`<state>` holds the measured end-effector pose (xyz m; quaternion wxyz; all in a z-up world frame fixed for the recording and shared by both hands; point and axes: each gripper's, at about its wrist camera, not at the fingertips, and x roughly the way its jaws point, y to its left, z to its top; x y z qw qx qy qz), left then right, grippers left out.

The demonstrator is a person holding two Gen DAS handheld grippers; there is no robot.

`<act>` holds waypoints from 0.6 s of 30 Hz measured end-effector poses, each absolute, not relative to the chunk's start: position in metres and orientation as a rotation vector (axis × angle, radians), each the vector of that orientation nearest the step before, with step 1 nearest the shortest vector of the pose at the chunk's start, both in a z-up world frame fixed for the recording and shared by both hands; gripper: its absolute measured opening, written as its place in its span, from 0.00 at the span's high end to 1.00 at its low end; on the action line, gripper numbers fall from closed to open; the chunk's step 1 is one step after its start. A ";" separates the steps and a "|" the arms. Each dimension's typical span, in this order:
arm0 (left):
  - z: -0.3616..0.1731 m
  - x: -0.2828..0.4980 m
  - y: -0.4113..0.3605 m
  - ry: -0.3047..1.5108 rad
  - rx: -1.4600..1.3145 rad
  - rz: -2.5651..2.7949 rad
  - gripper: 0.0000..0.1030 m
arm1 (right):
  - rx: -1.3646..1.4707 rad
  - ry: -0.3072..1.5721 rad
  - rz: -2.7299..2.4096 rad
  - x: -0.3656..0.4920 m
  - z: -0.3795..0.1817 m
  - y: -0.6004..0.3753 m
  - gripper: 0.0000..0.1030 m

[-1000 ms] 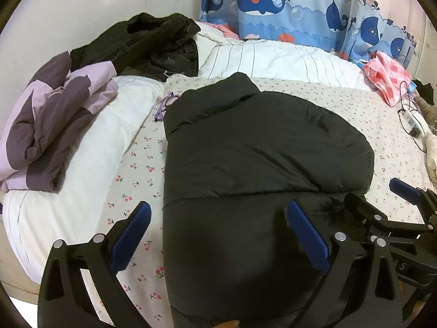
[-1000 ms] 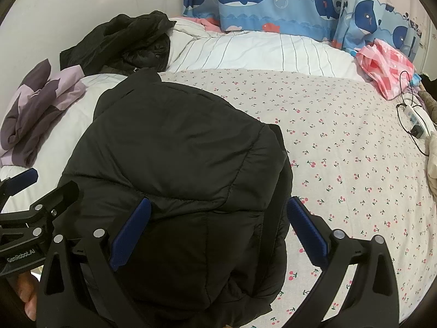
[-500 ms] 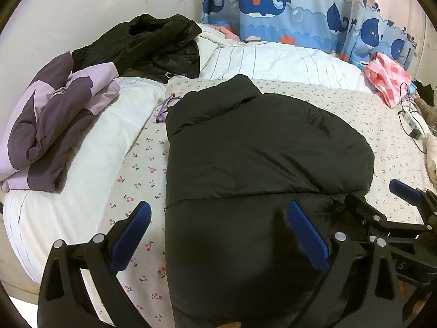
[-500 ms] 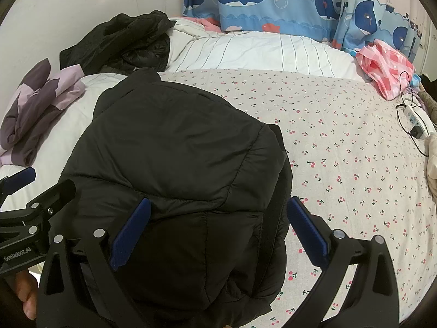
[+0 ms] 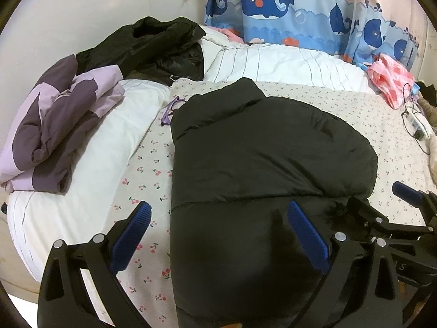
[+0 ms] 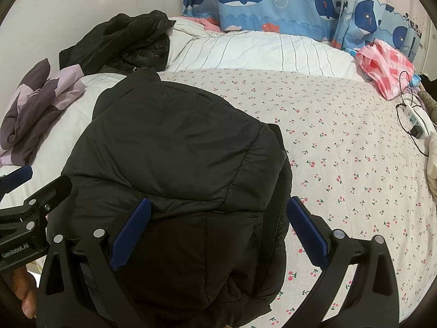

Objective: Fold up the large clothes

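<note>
With both the left tool [image 5: 218, 235] and right tool [image 6: 218, 231] spread wide and gripping nothing over the near end of the jacket [image 5: 262, 164] on the bed [image 6: 341, 142], its puffy, slick padding could spring the fold apart.

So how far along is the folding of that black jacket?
Partly done: the black jacket lies on the bed with its sides apparently folded in. Both the left gripper and right gripper are open at its near end, holding nothing. Left: probably folding it in half, plus the other black coat still heaped.
</note>
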<state>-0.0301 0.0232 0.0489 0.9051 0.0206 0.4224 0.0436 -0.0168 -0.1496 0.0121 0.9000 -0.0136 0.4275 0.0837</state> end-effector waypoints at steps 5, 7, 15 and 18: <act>0.049 -0.031 0.023 0.874 0.037 0.089 0.07 | -0.027 0.886 0.173 -0.016 0.012 -0.150 0.07; 0.050 -0.032 0.023 0.876 0.036 0.087 0.07 | -0.027 0.885 0.173 -0.016 0.012 -0.150 0.07; 0.049 -0.030 0.022 0.881 0.037 0.078 0.07 | -0.026 0.887 0.174 -0.016 0.011 -0.150 0.07; 0.049 -0.031 0.021 0.879 0.034 0.070 0.07 | -0.026 0.887 0.173 -0.016 0.011 -0.150 0.07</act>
